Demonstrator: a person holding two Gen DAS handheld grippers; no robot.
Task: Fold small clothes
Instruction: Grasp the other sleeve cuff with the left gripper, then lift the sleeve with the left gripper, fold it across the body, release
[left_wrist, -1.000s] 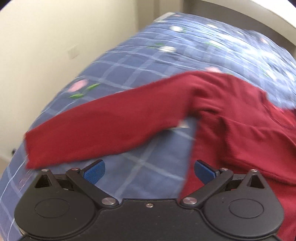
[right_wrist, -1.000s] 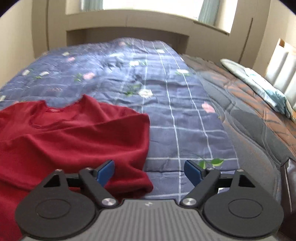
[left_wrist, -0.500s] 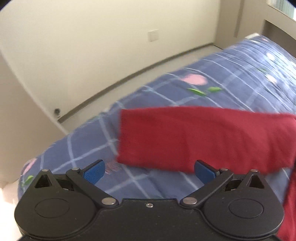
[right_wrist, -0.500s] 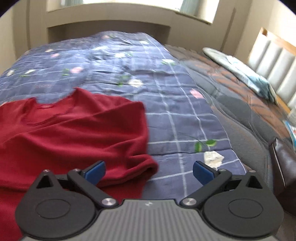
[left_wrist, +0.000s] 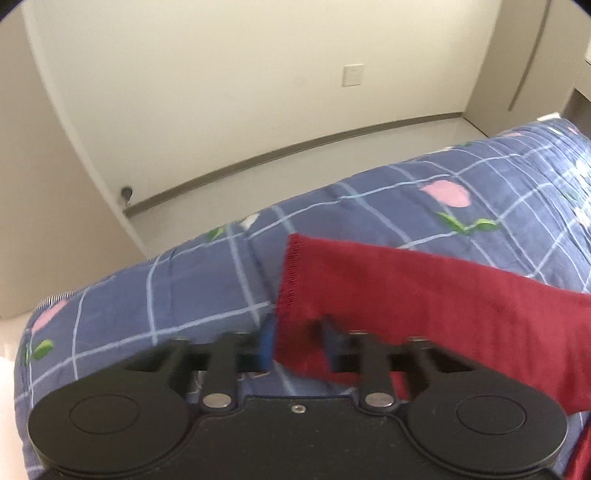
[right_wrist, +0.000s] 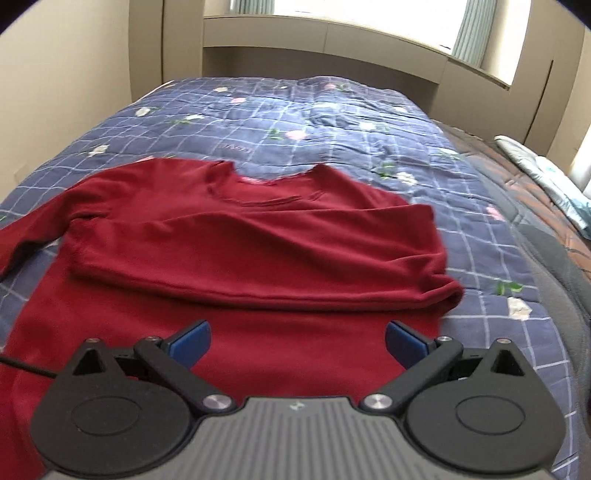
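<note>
Dark red long-sleeved knit top (right_wrist: 258, 236), one sleeve folded across chest, on blue checked floral quilt (right_wrist: 332, 110); left gripper (left_wrist: 299, 343) pinching its cuff, right gripper (right_wrist: 297, 341) spread.

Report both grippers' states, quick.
Left gripper: shut on the sleeve of the red shirt, near its cuff.
Right gripper: open, holding nothing, above the red shirt.
</note>
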